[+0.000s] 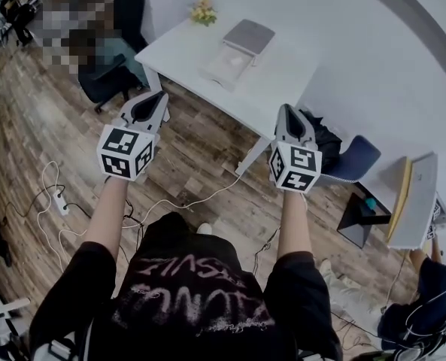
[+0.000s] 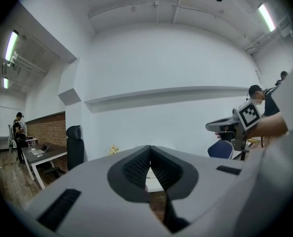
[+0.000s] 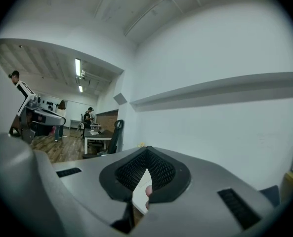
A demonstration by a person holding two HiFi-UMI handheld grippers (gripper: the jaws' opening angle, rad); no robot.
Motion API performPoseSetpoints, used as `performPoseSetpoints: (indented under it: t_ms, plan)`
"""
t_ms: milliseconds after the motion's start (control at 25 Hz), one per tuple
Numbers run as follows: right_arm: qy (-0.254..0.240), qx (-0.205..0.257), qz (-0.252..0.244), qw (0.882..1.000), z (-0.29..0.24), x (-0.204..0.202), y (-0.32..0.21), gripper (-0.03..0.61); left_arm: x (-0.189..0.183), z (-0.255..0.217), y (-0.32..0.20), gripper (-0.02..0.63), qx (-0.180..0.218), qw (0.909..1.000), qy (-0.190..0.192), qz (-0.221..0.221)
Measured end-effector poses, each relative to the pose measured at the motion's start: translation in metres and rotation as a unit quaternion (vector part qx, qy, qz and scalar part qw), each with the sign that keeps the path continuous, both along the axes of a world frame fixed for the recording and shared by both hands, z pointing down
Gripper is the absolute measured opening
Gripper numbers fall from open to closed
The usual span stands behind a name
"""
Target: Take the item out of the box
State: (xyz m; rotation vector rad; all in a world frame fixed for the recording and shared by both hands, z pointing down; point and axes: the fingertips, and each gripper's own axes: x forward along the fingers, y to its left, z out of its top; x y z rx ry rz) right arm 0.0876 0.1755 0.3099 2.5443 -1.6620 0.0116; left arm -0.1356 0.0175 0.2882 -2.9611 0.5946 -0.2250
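Observation:
An open white box point(image 1: 229, 60) with a raised grey lid point(image 1: 249, 34) lies on the white table point(image 1: 290, 81) ahead; what is inside it does not show. I stand on the wooden floor short of the table, both grippers held out level towards it. My left gripper point(image 1: 159, 96) is shut and empty, its tips just short of the table's near left corner. My right gripper point(image 1: 288, 110) is shut too, with nothing in it, over the table's near edge. In the left gripper view the jaws point(image 2: 149, 149) meet at the tips, and so do they in the right gripper view point(image 3: 146, 151).
A small bunch of yellow flowers point(image 1: 203, 11) stands at the table's far corner. A dark office chair point(image 1: 106, 77) is left of the table, a blue chair point(image 1: 358, 159) and a black bag point(image 1: 324, 138) right of it. Cables and a power strip point(image 1: 61, 201) lie on the floor. A person point(image 1: 426, 292) sits at lower right.

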Motion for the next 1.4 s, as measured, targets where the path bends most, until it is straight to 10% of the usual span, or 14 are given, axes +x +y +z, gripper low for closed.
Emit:
performPoseSetpoints:
  t_ms: [1400]
  plan:
    - [-0.014, -0.021, 0.087, 0.996, 0.022, 0.149, -0.178, 0.009, 0.195, 0.031, -0.203, 0.003, -0.035, 0.9949, -0.012, 0.094]
